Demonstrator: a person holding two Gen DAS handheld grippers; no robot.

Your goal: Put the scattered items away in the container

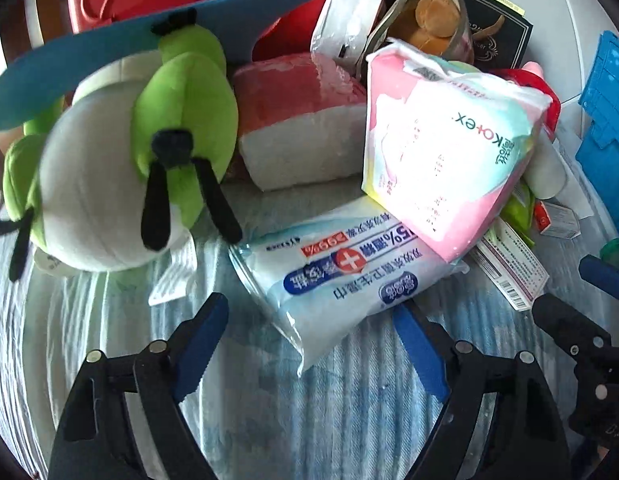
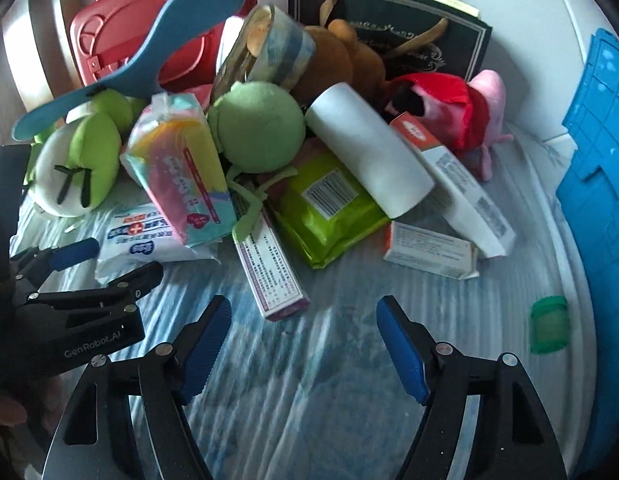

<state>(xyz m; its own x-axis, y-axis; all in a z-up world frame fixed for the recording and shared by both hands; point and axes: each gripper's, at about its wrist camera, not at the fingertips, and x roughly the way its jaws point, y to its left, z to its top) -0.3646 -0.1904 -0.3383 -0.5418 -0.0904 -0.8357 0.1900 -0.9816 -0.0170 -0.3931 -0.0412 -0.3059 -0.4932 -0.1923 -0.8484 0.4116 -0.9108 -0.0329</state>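
My left gripper [image 1: 309, 312] is open, its fingers on either side of the near end of a white-and-blue wet-wipes pack [image 1: 329, 276] lying on the striped cloth. A pink Kotex pack [image 1: 449, 140] leans on the wipes. A green-and-white plush [image 1: 121, 160] lies to the left. My right gripper [image 2: 303, 312] is open and empty above the cloth, just short of a long white-and-purple box [image 2: 269, 268]. The blue container [image 2: 597, 200] stands at the right edge. The left gripper [image 2: 81, 264] also shows at the left of the right wrist view.
The pile holds a green wipes pack [image 2: 329, 208], a white roll [image 2: 369, 152], two white-and-orange boxes [image 2: 429, 248], a round green plush [image 2: 261, 124], a red-and-pink plush [image 2: 449, 108], a red case [image 2: 121, 28], a blue paddle [image 2: 149, 60] and a dark bag [image 2: 389, 20]. A small green jar [image 2: 549, 324] sits near the container.
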